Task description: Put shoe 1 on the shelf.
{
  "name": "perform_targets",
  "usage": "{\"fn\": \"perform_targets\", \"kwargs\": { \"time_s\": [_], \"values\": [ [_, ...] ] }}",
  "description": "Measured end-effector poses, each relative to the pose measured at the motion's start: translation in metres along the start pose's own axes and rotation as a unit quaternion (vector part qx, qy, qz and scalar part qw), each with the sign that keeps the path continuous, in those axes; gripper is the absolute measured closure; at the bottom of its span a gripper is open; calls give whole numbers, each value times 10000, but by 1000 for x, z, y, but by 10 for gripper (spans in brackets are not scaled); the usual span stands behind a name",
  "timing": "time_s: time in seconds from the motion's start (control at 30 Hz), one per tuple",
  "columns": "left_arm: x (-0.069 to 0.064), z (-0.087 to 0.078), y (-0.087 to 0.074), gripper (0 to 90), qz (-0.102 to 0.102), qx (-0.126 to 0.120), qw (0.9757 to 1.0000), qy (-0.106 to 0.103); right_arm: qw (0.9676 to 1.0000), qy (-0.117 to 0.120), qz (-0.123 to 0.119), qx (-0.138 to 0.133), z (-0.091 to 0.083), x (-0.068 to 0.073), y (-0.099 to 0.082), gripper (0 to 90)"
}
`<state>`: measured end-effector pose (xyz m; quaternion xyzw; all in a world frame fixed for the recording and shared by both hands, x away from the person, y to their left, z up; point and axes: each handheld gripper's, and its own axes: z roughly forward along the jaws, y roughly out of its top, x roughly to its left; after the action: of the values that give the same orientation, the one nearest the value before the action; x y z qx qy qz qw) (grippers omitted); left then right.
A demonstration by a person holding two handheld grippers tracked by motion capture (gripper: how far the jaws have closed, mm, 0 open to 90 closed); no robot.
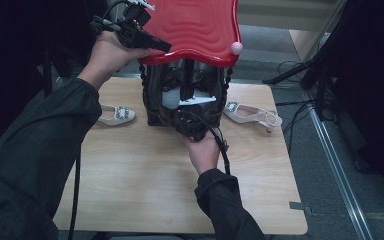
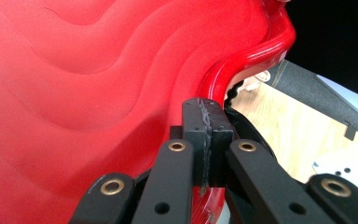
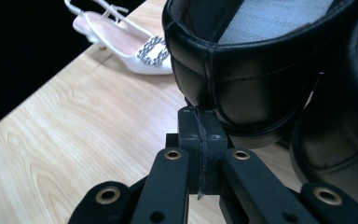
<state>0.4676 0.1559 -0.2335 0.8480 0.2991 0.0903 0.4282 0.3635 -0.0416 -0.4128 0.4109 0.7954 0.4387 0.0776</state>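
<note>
A red lid-like piece with a wavy ribbed surface (image 1: pixel 195 25) is up above the table, with a pink ball (image 1: pixel 236 48) at its right corner. My left gripper (image 1: pixel 167 47) is at its left edge, jaws shut; in the left gripper view the closed tips (image 2: pixel 207 112) rest against the red rim (image 2: pixel 242 60). Beneath it stand black leather shoes (image 1: pixel 157 100). My right gripper (image 1: pixel 187 107) points at them from the near side, shut, its tips (image 3: pixel 200 116) right under the heel of one black shoe (image 3: pixel 261 84), with a second black shoe (image 3: pixel 340 140) beside it.
Two white slingback shoes with jewelled buckles lie on the wooden table (image 1: pixel 145 185), one to the left (image 1: pixel 116 114) and one to the right (image 1: pixel 250 114) of the black shoes. Dark stands and cables (image 1: pixel 300 75) crowd the grey floor at right.
</note>
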Motion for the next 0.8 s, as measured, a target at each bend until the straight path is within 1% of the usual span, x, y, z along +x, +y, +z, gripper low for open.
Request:
{"fn": "perform_targets", "kwargs": {
  "time_s": [0.07, 0.1, 0.13, 0.27, 0.3, 0.33, 0.37, 0.43, 0.47, 0.53, 0.57, 0.63, 0.67, 0.73, 0.8],
  "values": [
    [0, 0, 0, 900, 9, 7, 10000, 18, 10000, -35, 42, -8, 3, -1, 4, 900],
    [0, 0, 0, 900, 3, 1, 10000, 17, 10000, -82, 0, 10, 5, -1, 8, 900],
    [0, 0, 0, 900, 3, 1, 10000, 17, 10000, -74, 4, -6, 6, -1, 9, 900],
    [0, 0, 0, 900, 14, 20, 10000, 30, 9997, -213, 122, -68, 13, -2, 19, 900],
    [0, 0, 0, 900, 17, 21, 10000, 33, 9996, -210, 165, -72, 14, -3, 21, 900],
    [0, 0, -1, 900, 15, 16, 10000, 32, 9996, -217, 148, -84, 15, -4, 23, 900],
    [0, 0, -1, 900, 12, 8, 10000, 33, 9996, -211, 186, -71, 16, -3, 25, 900],
    [0, 0, -1, 900, 2, 3, 10000, 34, 9995, -229, 186, -57, 18, -4, 27, 900],
    [0, 0, -1, 900, 2, -4, 10000, 29, 9995, -232, 223, -60, 21, -3, 31, 900],
    [0, 0, -1, 900, 5, -4, 10000, 39, 9994, -263, 225, -73, 22, -2, 32, 900],
    [0, 0, -1, 900, 20, -9, 10000, 47, 9992, -300, 239, -121, 25, -2, 34, 900],
    [0, 1, -1, 900, 21, -14, 10000, 64, 9991, -302, 248, -132, 26, -2, 35, 900],
    [0, 1, -1, 900, 16, -12, 10000, 64, 9989, -315, 312, -144, 29, -2, 38, 900],
    [0, 1, -1, 900, 18, 4, 10000, 65, 9989, -325, 290, -175, 31, -2, 39, 900],
    [0, 1, -1, 900, -11, -33, 10000, 66, 9985, -297, 384, -243, 35, -2, 42, 900]
  ]
}}
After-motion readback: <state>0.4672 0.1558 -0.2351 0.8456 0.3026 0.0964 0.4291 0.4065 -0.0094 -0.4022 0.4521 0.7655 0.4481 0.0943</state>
